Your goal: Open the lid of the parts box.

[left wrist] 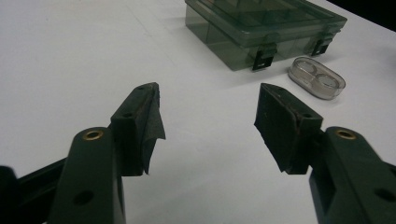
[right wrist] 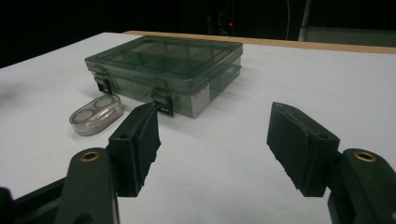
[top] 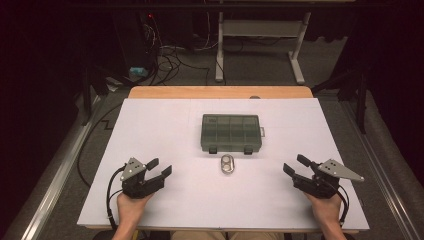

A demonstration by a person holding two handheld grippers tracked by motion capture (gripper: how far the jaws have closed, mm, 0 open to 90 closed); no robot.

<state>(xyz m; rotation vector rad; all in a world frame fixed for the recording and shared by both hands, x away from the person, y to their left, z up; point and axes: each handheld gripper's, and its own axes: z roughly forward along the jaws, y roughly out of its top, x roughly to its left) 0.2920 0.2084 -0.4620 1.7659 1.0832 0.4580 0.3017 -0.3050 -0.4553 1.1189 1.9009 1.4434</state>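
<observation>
**Q.** Which step are you at, reading the table from left to right?

**A.** The start, by my judgement. Your left gripper point(top: 159, 168) rests low at the near left of the white table sheet point(top: 150, 125), jaws spread wide with nothing between them. In the left gripper view its pads point(left wrist: 144, 116) point toward the middle of the table, where the task's things lie. At centre sits the smoky grey translucent plastic compartment box point(top: 231, 132), lid down, its two black latches on the side facing you. Just in front of it, near but apart, lies the small clear oval plastic case with two round wells point(top: 228, 164). Your right gripper point(top: 296, 166) rests at the near right, jaws likewise wide and empty.

**Q.** What does the next move call for?

**A.** Probably a reach inward. Both grippers are well apart from the box and the case, so nothing is yet gripped. If the box is to be opened, you would need a jaw tip under each latch; whether they are snapped shut cannot be told.

**Q.** And your pose?

**A.** Both hands lie symmetrical near the table's front edge, forearms entering from below, grippers angled inward toward the centre.
</observation>
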